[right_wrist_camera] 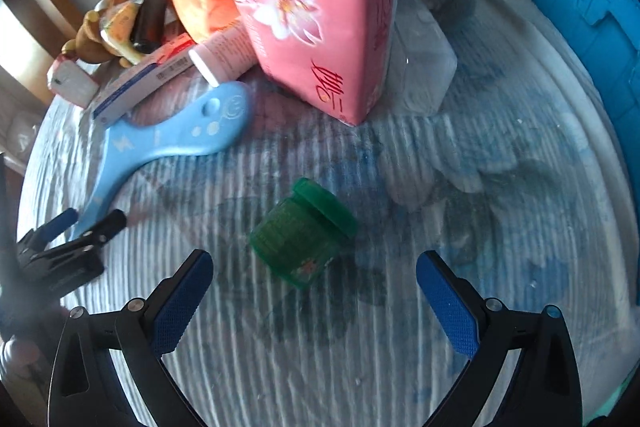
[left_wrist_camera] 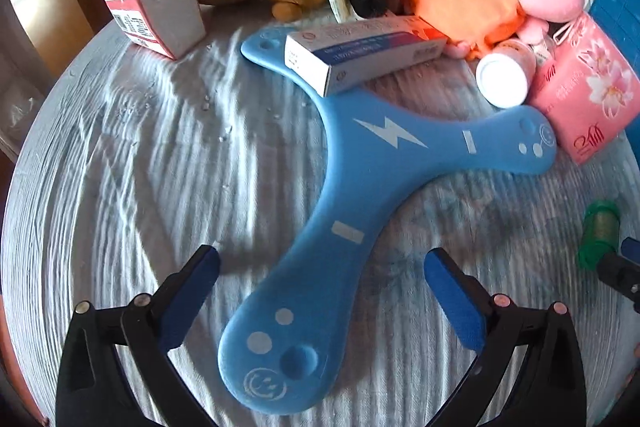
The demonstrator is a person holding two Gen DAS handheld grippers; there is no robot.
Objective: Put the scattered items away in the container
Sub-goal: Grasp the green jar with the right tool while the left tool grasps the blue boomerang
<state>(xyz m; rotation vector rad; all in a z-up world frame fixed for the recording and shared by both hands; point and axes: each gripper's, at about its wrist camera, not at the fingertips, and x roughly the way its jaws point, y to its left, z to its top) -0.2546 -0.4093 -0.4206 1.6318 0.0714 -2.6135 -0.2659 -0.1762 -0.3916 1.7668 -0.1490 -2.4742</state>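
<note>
The blue boomerang (left_wrist_camera: 360, 163) lies flat on the ribbed white cloth (left_wrist_camera: 160, 167), three smooth foam-looking arms fanned out, and its nearest arm points straight back between the blue pads of the left gripper (left_wrist_camera: 322, 291). The jaws stand wide, straddling that rounded tip without touching it. The arm's long axis runs along the gripper's own line, so a close across its width looks like the natural grab. A white-and-blue carton (left_wrist_camera: 360, 55) rests on the far arm and could slide if the boomerang lifts.

Over on the right, the right gripper (right_wrist_camera: 314, 299) is spread wide too, holding nothing, with a small green jar (right_wrist_camera: 300, 235) tipped on its side just ahead, ribbed lid angled up-right. Behind it stands a glossy pink tissue pack (right_wrist_camera: 320, 27), soft toys piled beyond. The blue crate (right_wrist_camera: 580, 7) waits at the far right, nearer this hand.
</note>
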